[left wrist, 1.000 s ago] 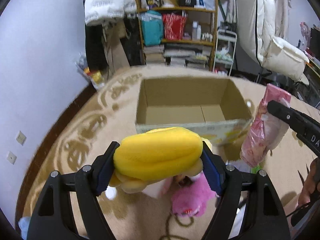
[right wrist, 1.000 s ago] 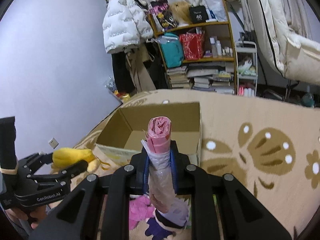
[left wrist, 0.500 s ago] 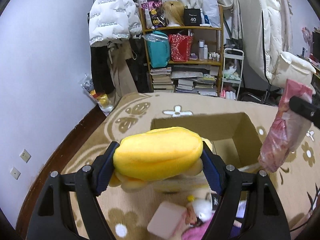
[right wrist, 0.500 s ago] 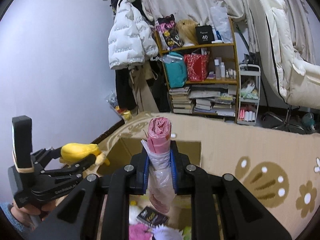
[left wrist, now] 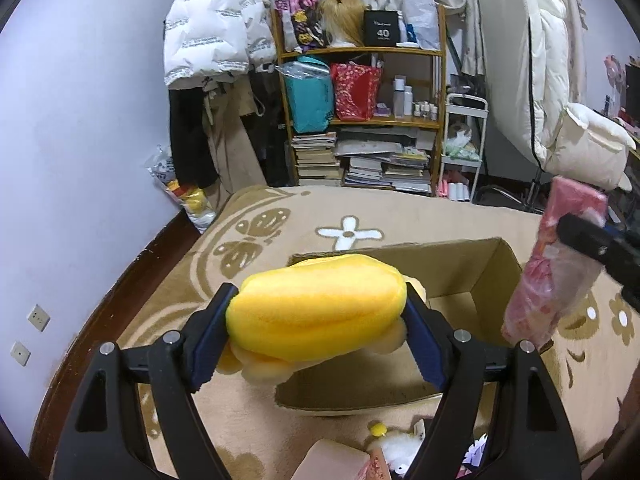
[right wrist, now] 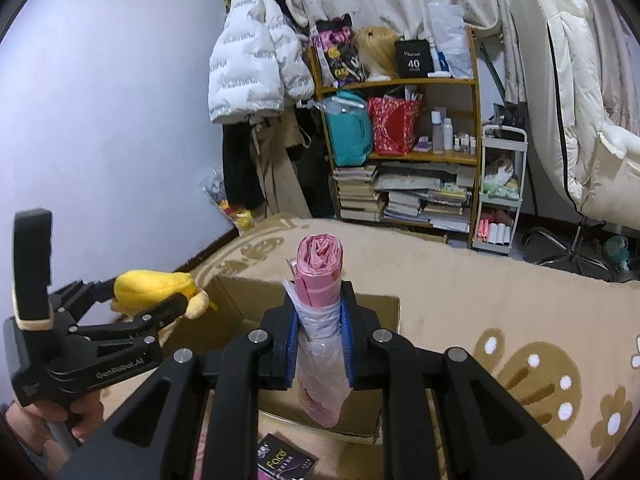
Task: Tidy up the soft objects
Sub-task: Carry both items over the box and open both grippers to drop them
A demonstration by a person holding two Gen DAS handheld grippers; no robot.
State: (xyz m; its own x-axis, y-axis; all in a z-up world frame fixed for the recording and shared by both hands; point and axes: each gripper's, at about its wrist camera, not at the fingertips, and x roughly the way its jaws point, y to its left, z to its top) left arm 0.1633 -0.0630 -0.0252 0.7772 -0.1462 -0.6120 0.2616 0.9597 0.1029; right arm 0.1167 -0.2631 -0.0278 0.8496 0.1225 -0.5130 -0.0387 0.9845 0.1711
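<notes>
My left gripper [left wrist: 320, 318] is shut on a yellow plush toy [left wrist: 316, 304] and holds it in the air over the near left corner of an open cardboard box [left wrist: 472, 264] on the carpet. My right gripper [right wrist: 320, 324] is shut on a pink roll of bags [right wrist: 320, 264] in clear wrap, upright above the same box [right wrist: 244, 300]. In the right wrist view the left gripper [right wrist: 148, 296] with the yellow plush toy [right wrist: 152, 284] hovers at the box's left side. The pink roll [left wrist: 556, 276] hangs at the box's right edge in the left wrist view.
A white plush [left wrist: 396, 444], a pinkish box [left wrist: 332, 460] and a black packet [right wrist: 280, 460] lie on the carpet before the box. A bookshelf [left wrist: 360, 120], hanging jackets [left wrist: 216, 40], a white trolley [right wrist: 500, 188] and a padded chair [right wrist: 580, 120] line the far wall.
Both grippers have moved forward and a little up with their loads and now hang over the box. The pink plush on the carpet has slipped out of view below.
</notes>
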